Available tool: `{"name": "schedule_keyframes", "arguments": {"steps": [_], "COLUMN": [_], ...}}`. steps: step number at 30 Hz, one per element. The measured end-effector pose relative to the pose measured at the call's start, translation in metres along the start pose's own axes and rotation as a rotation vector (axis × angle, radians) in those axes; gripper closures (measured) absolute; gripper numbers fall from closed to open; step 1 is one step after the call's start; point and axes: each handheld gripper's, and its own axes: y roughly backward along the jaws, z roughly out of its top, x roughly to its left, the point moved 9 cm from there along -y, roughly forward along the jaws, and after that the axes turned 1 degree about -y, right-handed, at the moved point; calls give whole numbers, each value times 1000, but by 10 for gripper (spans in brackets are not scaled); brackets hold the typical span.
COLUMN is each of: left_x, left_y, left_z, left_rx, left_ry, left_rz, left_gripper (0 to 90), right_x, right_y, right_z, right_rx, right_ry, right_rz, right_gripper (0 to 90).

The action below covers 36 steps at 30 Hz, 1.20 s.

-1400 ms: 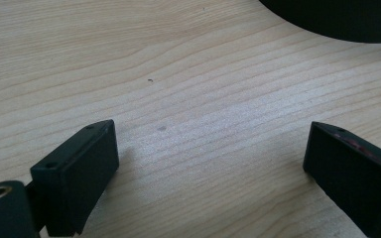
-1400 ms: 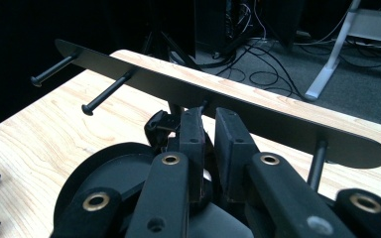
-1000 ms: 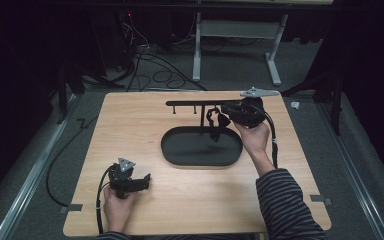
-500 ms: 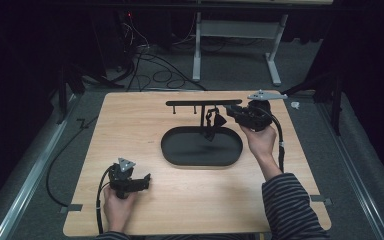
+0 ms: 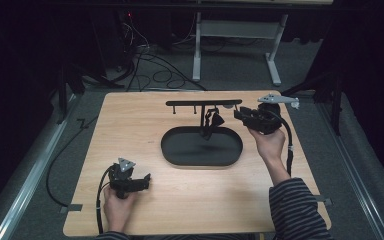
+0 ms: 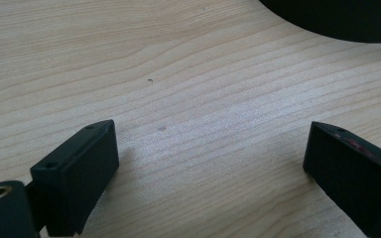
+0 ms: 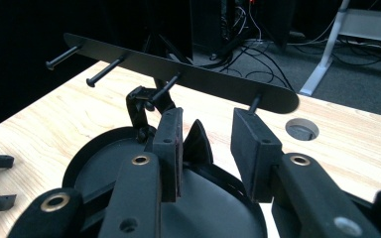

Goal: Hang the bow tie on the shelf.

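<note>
Right claw point(image 7: 206, 130): jaws parted, gripping nothing, with a dark pointed flap standing in the gap between them, touching neither as far as can be told. Flap apparently the lower end of the small black hanging piece point(image 7: 141, 111), whose looped top sits over one peg of the rack bar point(image 7: 203, 82).

Seen from the high view, right claw point(image 5: 240, 114) level with the hanging piece point(image 5: 211, 120), just beside it on the person's right, under the bar point(image 5: 202, 103) and above the far edge of the oval tray point(image 5: 180, 155).

Handling, as a judgement: light, thin, strap-like, probably limp and free to swing on the peg; not fragile. Best taken at the lower flap or just under the loop, then lifted outward along the peg rather than pulled down, lest the stand tip.

Tray point(image 7: 87, 163): black, shallow, forming the stand's base; nothing visible lying in it. Other pegs bare.

Left claw point(image 6: 208, 148): jaws wide apart, empty, low over bare counter point(image 5: 130, 130); in the high view, left claw point(image 5: 145, 179) near the front left, well apart from the tray.
</note>
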Motion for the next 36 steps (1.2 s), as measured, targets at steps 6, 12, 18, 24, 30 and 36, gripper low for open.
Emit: {"name": "schedule_keyframes", "arguments": {"steps": [6,12,18,24,30,36], "left_x": [0,0,0,0,0,0], "left_y": [0,0,0,0,0,0], "left_z": [0,0,0,0,0,0], "left_rx": [0,0,0,0,0,0], "left_ry": [0,0,0,0,0,0], "left_rz": [0,0,0,0,0,0], "left_gripper": [74,74,74,74,74,74], "right_x": [-4,-12,-17,-22,-27,-31], "right_y": [7,14,21,30,37,45], "right_z": [-5,-10,-16,-23,-31,-36], "right_rx": [1,-2,-12,-14,-3,-14], "right_ry": [-6,-22,-29,-38,-41,-57], "right_rz": [-8,-10,-12,-24,-37,-43], "right_gripper": [663,663,658,640,636,624]}}
